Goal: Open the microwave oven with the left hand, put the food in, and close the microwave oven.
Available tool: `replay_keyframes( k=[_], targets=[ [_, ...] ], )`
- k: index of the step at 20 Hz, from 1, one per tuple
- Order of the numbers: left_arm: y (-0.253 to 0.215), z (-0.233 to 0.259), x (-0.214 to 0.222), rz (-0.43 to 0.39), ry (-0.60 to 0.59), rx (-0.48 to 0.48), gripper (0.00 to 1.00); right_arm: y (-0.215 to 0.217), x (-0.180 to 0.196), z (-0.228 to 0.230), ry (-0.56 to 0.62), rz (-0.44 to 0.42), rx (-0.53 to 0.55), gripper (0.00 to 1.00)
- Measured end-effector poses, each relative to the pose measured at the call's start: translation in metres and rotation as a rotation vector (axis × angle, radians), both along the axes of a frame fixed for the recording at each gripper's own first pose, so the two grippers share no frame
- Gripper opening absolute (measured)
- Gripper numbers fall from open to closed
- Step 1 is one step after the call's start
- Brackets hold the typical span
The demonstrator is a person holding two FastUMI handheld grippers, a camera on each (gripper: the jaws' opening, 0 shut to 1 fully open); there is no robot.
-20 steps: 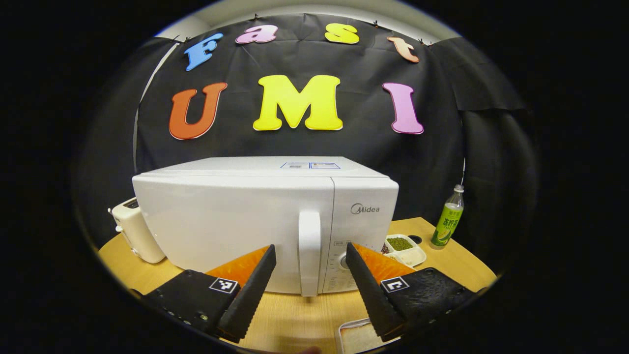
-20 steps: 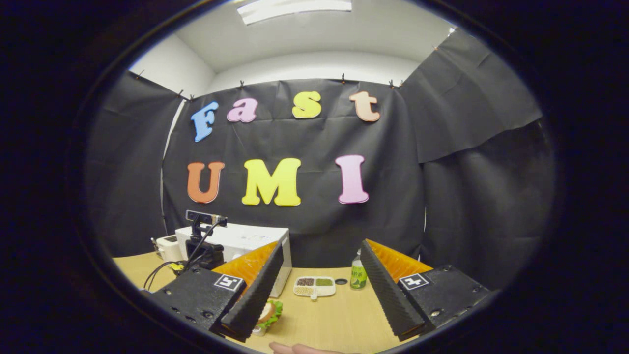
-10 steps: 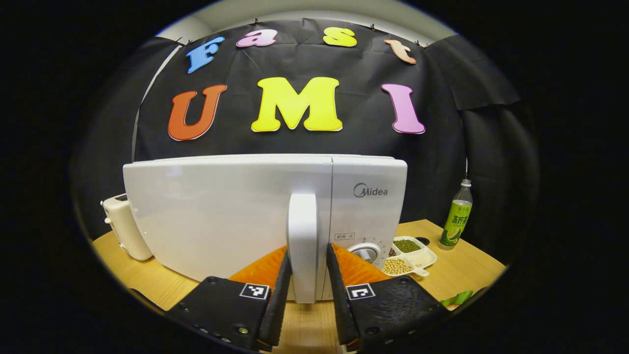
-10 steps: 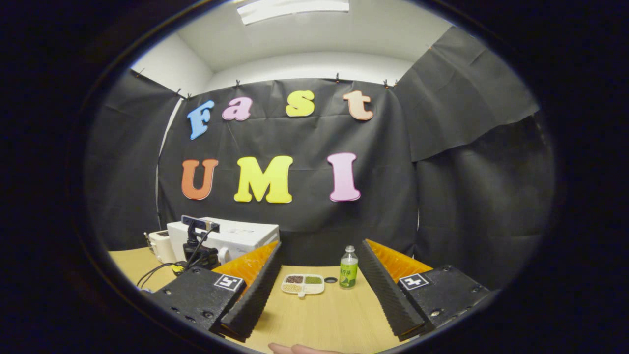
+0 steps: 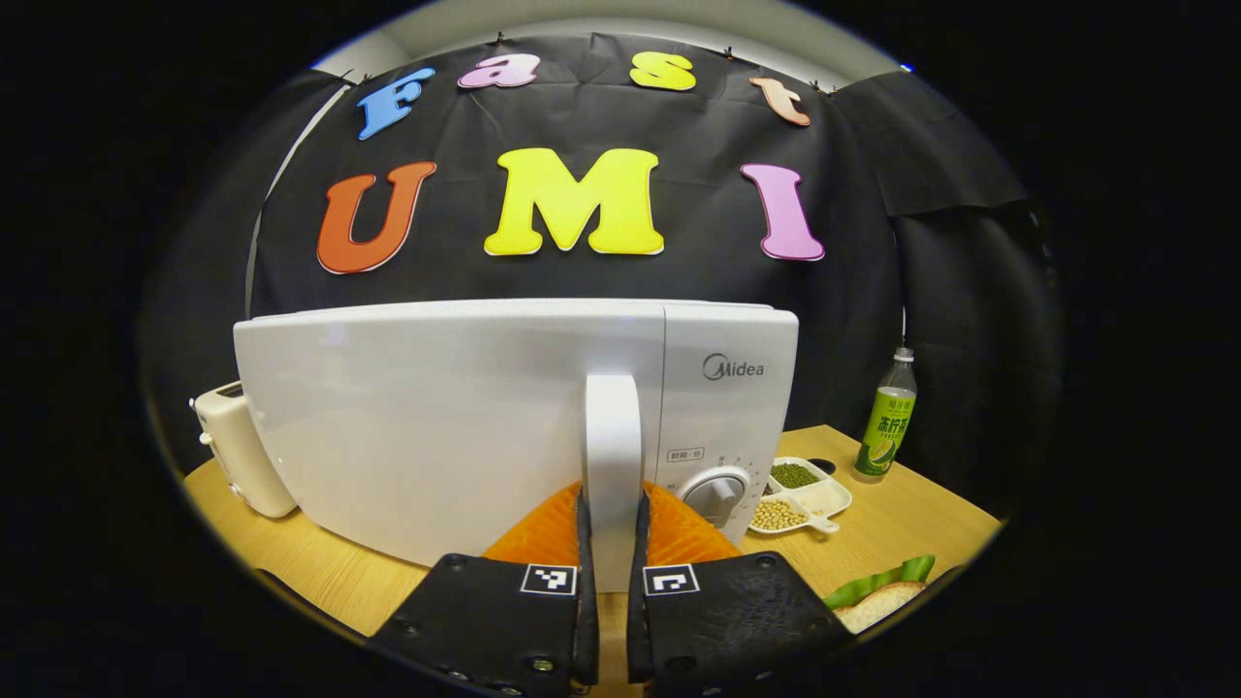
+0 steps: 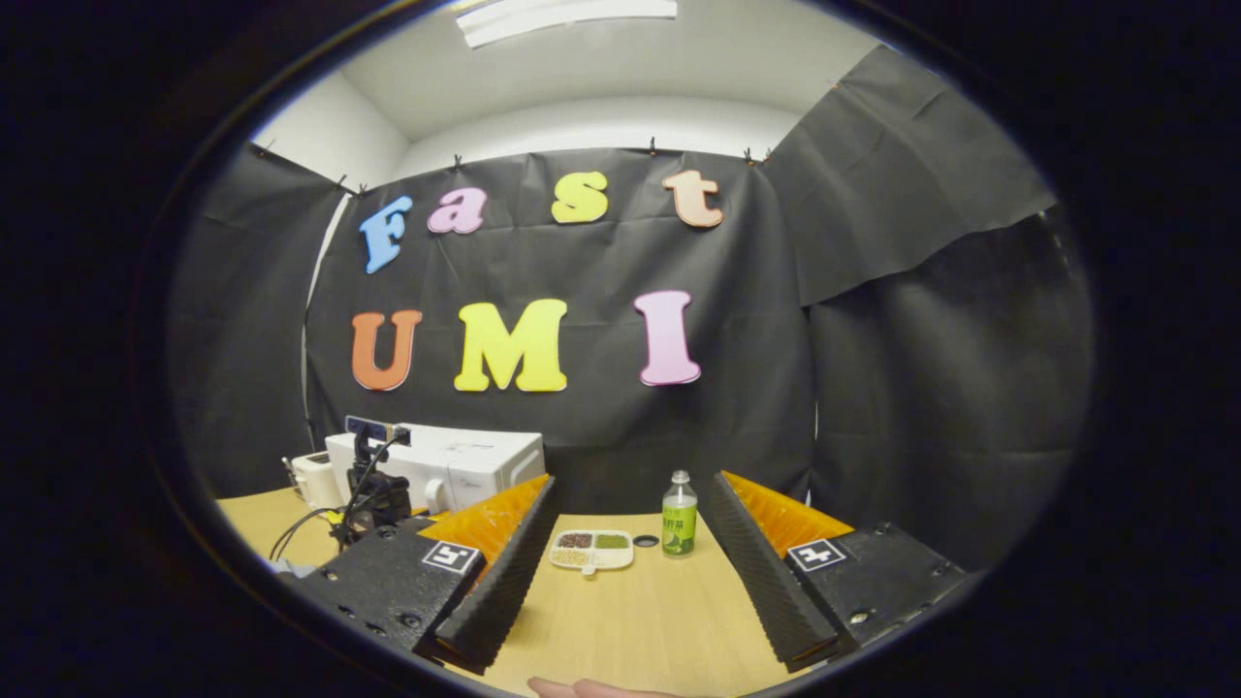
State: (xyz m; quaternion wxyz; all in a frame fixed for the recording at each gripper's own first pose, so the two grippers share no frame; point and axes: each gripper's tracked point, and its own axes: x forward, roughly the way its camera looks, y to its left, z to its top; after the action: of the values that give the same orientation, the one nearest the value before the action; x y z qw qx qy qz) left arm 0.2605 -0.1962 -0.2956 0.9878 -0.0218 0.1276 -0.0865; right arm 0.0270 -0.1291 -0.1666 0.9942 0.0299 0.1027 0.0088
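Left gripper (image 5: 611,582) pinches the stiff vertical white plastic door handle (image 5: 612,456) of the closed white microwave oven (image 5: 436,407) on the wooden surface (image 5: 902,523); right gripper (image 6: 620,582) hangs spread.

The microwave (image 5: 456,407) looks like smooth, shiny white plastic. The table (image 6: 640,620) looks like pale, matt wood.
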Motion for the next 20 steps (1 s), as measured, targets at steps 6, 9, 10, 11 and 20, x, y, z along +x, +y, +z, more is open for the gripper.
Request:
replay_keyframes(
  k=[6,9,10,11,20],
  targets=[
    [0.011,0.004,-0.038,-0.059,-0.009,-0.031,0.00,0.018,-0.013,0.015,-0.012,0.023,0.015,1.00],
    [0.021,0.008,-0.063,-0.106,-0.015,-0.015,0.00,0.030,-0.022,0.022,-0.017,0.036,0.008,1.00],
    [0.025,0.007,-0.073,-0.124,-0.006,-0.026,0.00,0.034,-0.025,0.026,-0.024,0.041,0.011,1.00],
    [0.029,0.008,-0.082,-0.142,-0.001,-0.040,0.00,0.040,-0.028,0.029,-0.027,0.046,0.017,1.00],
    [0.102,0.012,-0.166,-0.195,0.006,-0.029,0.00,0.083,-0.047,0.035,-0.010,0.105,0.047,0.91]
  ],
)
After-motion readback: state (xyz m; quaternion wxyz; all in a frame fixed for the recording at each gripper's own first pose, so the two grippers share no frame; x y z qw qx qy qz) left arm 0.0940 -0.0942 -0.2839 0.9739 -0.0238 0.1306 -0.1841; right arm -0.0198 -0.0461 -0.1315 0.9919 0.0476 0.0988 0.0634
